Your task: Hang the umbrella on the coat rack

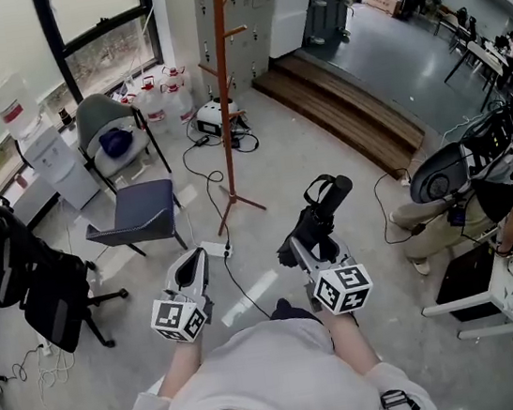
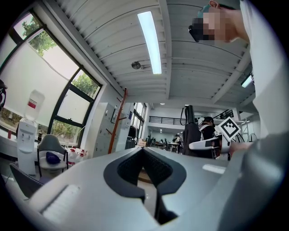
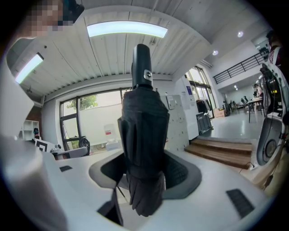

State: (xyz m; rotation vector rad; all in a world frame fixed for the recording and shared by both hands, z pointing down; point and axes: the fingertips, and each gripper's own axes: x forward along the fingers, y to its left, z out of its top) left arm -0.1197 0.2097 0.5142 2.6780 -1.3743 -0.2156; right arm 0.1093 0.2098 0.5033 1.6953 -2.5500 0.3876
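The coat rack (image 1: 222,81) is a tall orange-brown wooden pole with pegs on splayed feet, standing on the floor ahead of me; in the left gripper view the coat rack (image 2: 118,122) rises at left of centre. My right gripper (image 1: 312,244) is shut on a folded black umbrella (image 1: 325,207), which points forward and up, handle end away from me. In the right gripper view the umbrella (image 3: 143,131) stands upright between the pads of the right gripper (image 3: 144,167). My left gripper (image 1: 196,255) is beside it, its tips together and nothing in the left gripper (image 2: 143,151).
A grey chair (image 1: 135,216) stands left of the rack, a black office chair (image 1: 30,278) further left, a water dispenser (image 1: 44,144) by the window. Cables and a power strip (image 1: 215,250) lie between me and the rack. Wooden steps (image 1: 347,111) and a seated person (image 1: 509,183) are on the right.
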